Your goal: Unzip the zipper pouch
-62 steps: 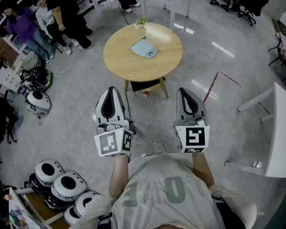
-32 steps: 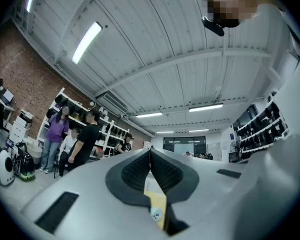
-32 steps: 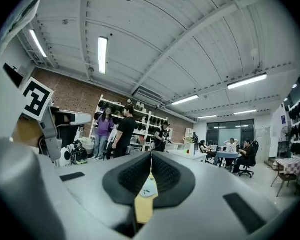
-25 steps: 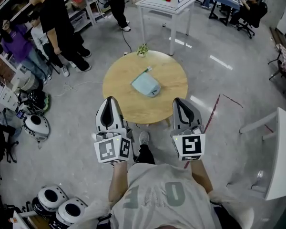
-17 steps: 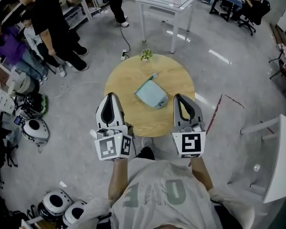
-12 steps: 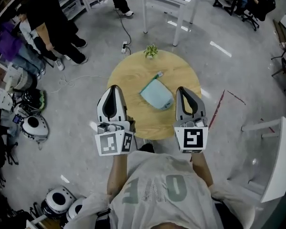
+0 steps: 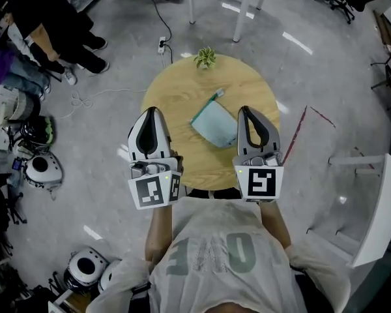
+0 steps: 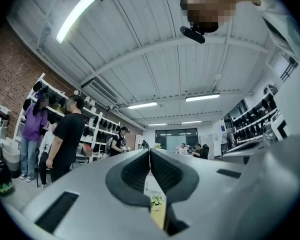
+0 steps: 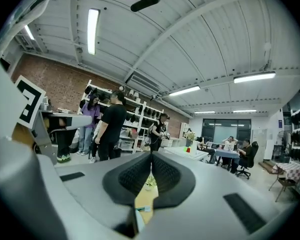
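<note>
The left gripper (image 8: 150,153) is holding its two jaws pressed together, pad against pad, with nothing lying between them. The right gripper (image 9: 151,156) is doing the same: its jaws are meeting along a thin line and gripping nothing.

In the head view both grippers are hovering side by side in the air, each pointing away from the person. The left one is hanging over the near-left rim of a round wooden worktop (image 7: 182,87), and the right one over its near-right part.

The zipper pouch (image 7: 215,124), pale blue, is lying flat on the worktop between the two gripper tips. It is appearing just beside the right gripper and neither gripper is touching it. A small green tab (image 7: 217,95) is sticking out from the pouch's far corner.

A little potted plant (image 7: 205,58) is standing at the worktop's far edge, well apart from the pouch. On the grey floor (image 7: 326,77) around the worktop, a cable (image 7: 85,98) is trailing off to the left. People (image 7: 45,18) are standing at the far left, and white helmets (image 7: 42,169) are sitting lower down on that side.
</note>
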`<control>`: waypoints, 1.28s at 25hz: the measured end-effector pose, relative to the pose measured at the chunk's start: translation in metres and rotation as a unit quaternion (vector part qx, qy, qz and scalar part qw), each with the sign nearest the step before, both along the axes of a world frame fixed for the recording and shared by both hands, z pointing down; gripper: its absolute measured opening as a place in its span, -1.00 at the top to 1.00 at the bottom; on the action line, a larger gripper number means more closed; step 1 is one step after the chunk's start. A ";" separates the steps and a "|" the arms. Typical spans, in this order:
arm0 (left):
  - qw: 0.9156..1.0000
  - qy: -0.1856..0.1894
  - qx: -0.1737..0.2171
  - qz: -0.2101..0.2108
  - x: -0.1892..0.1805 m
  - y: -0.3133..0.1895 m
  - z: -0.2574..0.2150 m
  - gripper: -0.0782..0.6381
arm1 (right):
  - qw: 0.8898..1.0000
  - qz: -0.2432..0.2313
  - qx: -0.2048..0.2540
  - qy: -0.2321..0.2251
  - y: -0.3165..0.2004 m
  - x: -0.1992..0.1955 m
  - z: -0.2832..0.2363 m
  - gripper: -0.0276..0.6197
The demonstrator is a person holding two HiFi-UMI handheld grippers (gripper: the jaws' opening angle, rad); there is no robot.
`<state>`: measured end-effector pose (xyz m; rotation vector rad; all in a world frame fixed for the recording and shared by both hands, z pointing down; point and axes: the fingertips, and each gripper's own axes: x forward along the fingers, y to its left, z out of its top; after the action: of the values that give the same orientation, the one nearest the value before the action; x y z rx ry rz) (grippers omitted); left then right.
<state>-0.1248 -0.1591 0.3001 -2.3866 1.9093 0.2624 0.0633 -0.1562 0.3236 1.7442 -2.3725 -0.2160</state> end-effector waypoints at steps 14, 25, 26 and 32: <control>0.999 0.002 -0.013 -0.037 -0.004 -0.004 0.010 0.70 | 0.999 -0.035 -0.004 -0.018 -0.009 -0.008 0.012 0.82; 0.998 0.006 -0.018 -0.066 -0.027 0.007 0.022 0.70 | 0.988 -0.099 -0.107 0.049 -0.020 -0.074 0.071 0.05; 0.997 0.007 -0.020 -0.070 -0.031 0.008 0.025 0.70 | 0.985 -0.106 -0.114 0.069 -0.022 -0.082 0.081 0.05; 0.994 0.014 -0.045 -0.096 -0.055 0.016 0.045 0.70 | 0.959 -0.110 -0.197 0.170 -0.028 -0.114 0.172 0.05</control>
<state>-0.1798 -0.1429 0.3455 -2.2418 2.1884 0.2018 -0.0504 -0.1845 0.4959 1.1625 -2.1663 -0.0600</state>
